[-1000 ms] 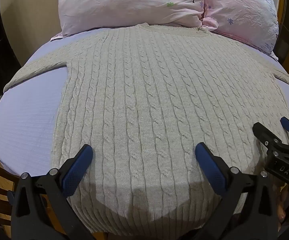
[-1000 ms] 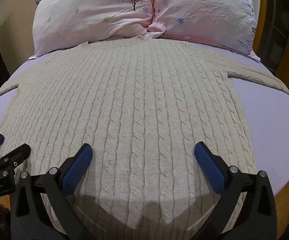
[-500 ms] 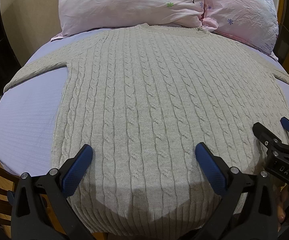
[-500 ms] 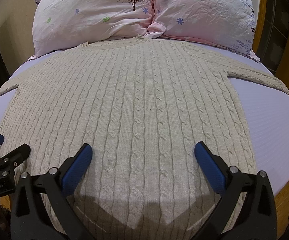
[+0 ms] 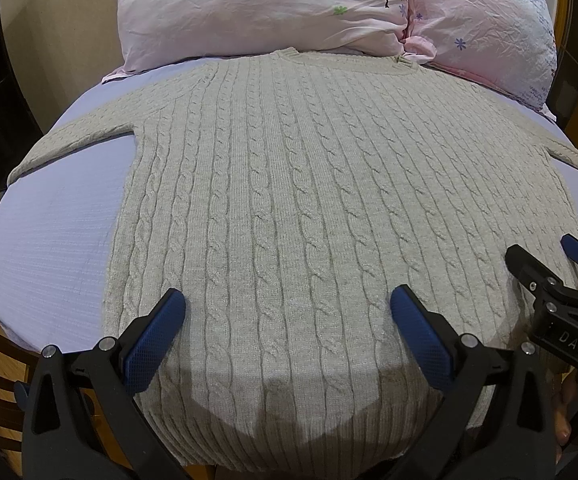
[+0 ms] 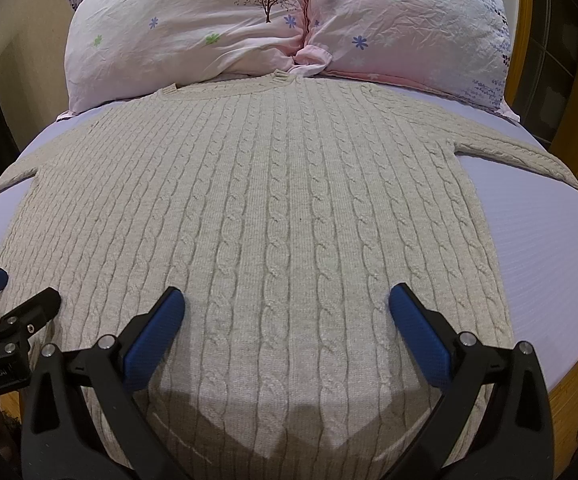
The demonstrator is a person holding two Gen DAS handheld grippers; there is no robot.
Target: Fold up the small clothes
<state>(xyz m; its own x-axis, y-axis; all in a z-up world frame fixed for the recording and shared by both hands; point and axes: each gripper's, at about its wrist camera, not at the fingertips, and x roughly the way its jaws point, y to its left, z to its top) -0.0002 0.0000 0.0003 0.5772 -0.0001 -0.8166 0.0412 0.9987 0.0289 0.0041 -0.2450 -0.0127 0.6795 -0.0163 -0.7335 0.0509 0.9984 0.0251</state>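
Blue-padded, our left claw (image 5: 287, 314) and right claw (image 6: 286, 312) gape wide and empty above the hem of the beige cable-knit sweater (image 5: 309, 184), spread flat on the bed (image 5: 49, 232). Nothing has shifted lately; we judge folding hasn't begun.

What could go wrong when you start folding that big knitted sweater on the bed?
1. The sweater looks thick and wide, so an open left tool or right tool might pinch only the top layer, and the fold could sag.
2. Its collar lies right against the pink pillows, so a fold toward them might bunch up.
3. The hem reaches the near edge of the bed, so a tug could slide it off.
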